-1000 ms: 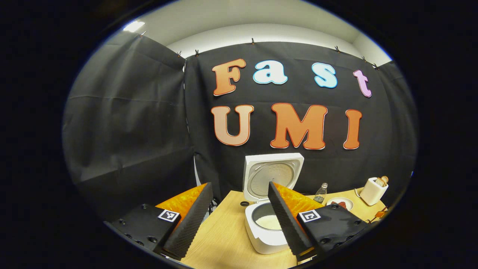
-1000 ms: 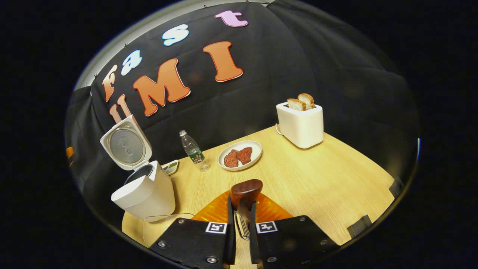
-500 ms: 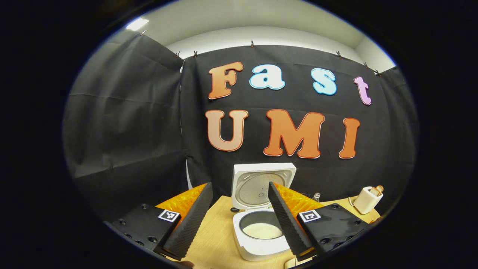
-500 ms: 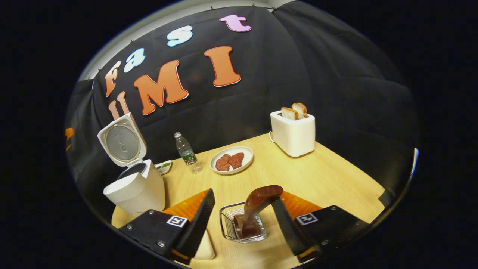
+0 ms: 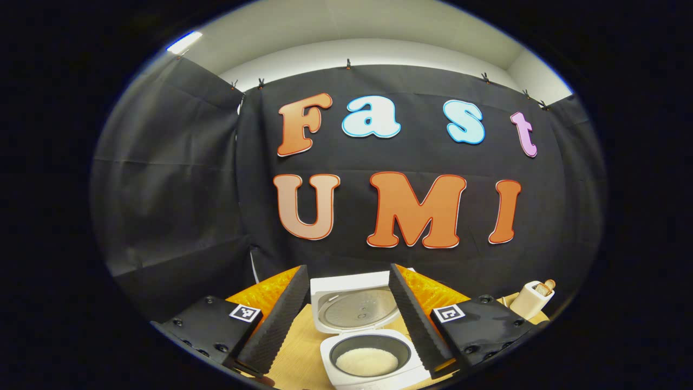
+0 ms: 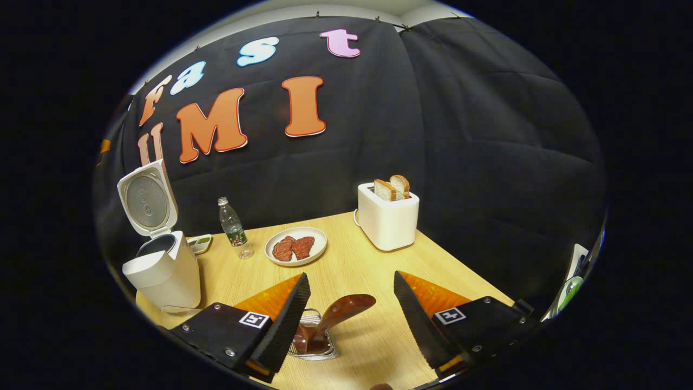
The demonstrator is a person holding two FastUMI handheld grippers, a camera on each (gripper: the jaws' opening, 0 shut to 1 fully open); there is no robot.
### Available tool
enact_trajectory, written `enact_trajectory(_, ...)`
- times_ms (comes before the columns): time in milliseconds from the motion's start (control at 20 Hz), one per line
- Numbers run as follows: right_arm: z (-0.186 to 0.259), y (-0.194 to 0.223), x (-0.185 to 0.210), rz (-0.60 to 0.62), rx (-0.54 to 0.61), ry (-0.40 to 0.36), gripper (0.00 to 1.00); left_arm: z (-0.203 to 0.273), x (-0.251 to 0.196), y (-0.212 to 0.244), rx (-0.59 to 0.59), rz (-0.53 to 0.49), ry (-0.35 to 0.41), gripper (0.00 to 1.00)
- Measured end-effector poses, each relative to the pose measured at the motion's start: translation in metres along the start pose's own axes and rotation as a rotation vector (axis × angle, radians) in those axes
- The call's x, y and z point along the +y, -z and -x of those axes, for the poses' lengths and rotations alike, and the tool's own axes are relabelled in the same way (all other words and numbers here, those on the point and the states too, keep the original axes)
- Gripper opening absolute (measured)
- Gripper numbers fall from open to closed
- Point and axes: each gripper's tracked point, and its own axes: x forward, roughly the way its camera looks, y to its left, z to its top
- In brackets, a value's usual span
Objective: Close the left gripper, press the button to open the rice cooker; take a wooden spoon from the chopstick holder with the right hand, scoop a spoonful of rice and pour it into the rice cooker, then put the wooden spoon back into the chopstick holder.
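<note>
In the left gripper view my left gripper [image 5: 346,281] is open, and the white rice cooker [image 5: 373,352] sits between and below its fingers with its lid [image 5: 357,306] up and white rice in the dark pot. In the right gripper view my right gripper [image 6: 351,290] is open above the table. The wooden spoon [image 6: 338,314] leans in the wire chopstick holder [image 6: 316,336] just below the left finger, its handle pointing up and to the right. The rice cooker [image 6: 159,265] stands far left with its lid [image 6: 146,197] raised.
On the wooden table [image 6: 357,271] stand a small water bottle [image 6: 233,227], a white plate [image 6: 296,246] with two dark red pieces, a small dish [image 6: 199,244] behind the cooker and a white toaster [image 6: 387,216] holding two bread slices. The toaster [image 5: 533,298] also appears at the right in the left gripper view.
The right gripper opened and let go of the spoon, which now rests in the holder, then drew back and up. The left gripper pulled back, so the cooker sits lower in its view.
</note>
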Motion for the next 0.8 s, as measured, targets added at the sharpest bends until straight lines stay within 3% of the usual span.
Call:
enact_trajectory(300, 0.013, -0.026, -0.011, -0.004, -0.034, 0.054, 0.95, -0.084, -0.014, -0.005, 0.078, 0.044, 0.029, 1.00)
enact_trajectory(450, 0.021, -0.038, -0.016, 0.001, -0.037, 0.078, 0.95, -0.151, -0.011, 0.009, 0.124, 0.009, -0.001, 1.00)
enact_trajectory(800, 0.042, -0.070, -0.028, 0.004, -0.083, 0.130, 0.95, -0.213, -0.012, 0.084, 0.301, 0.043, 0.008, 1.00)
